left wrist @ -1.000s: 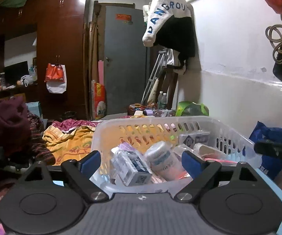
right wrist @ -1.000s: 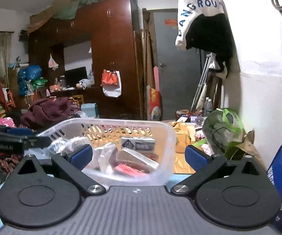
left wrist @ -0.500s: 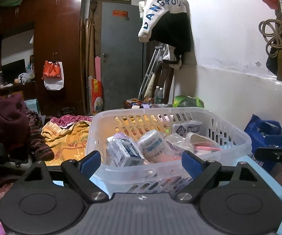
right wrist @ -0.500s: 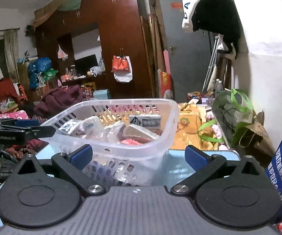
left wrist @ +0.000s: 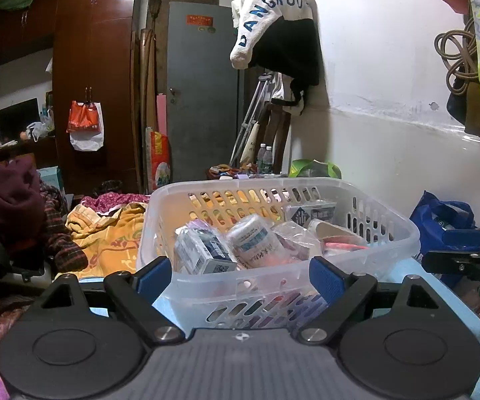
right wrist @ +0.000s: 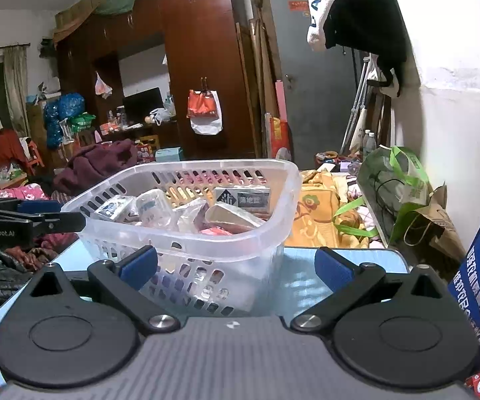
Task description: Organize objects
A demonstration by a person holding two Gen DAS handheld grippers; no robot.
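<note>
Though packets crowd the basket [left wrist: 386,233], their labels blur unreadably.

A basket [left wrist: 366,256] stands on a table [right wrist: 310,276]. In it, a box [left wrist: 203,250] lies left, a roll [left wrist: 255,240] just right of it, a packet [left wrist: 310,213] at the far side.

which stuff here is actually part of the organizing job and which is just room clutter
Job: clear basket, boxed packet, white roll, dark labelled box, left gripper, right gripper.

Lying about: yellow blanket, blue bag, green bag, hanging jacket.
</note>
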